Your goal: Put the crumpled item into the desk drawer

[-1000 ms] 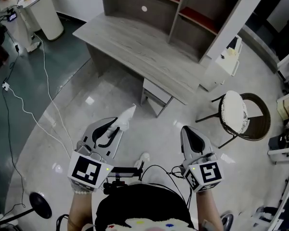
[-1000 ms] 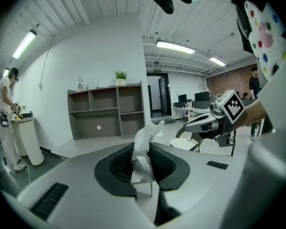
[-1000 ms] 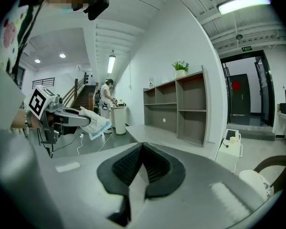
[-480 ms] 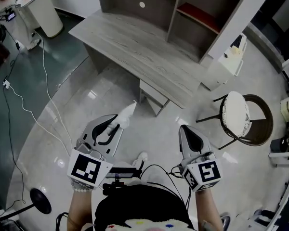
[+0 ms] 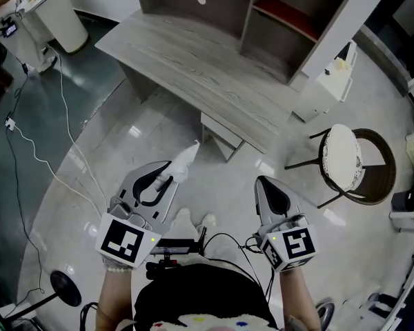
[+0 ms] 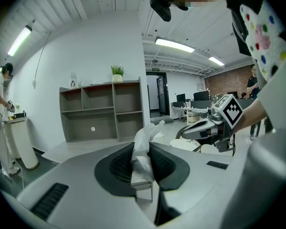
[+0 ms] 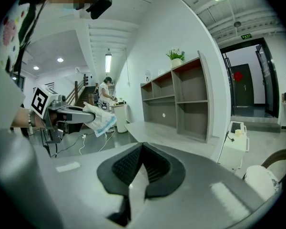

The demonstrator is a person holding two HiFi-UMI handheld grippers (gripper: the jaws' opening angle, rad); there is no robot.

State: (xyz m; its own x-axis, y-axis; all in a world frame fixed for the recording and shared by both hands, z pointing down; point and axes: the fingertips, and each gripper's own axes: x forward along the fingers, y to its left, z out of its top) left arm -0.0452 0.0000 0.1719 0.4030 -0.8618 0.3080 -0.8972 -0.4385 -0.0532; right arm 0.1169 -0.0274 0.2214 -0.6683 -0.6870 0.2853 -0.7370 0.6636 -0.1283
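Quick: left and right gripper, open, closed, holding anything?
Left gripper: closed on the white crumpled item.
Right gripper: closed, nothing between its jaws.

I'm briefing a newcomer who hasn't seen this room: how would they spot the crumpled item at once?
Start at the grey wooden desk with the shelf unit behind it. In front of it the person holds two claws. The crumpled white wrapper sticks out of the left claw, while the right claw is shut and empty.

Ceiling tubes (image 6: 174, 44) light brightly; floor (image 5: 133, 131) glares; fisheye edges seem soft.
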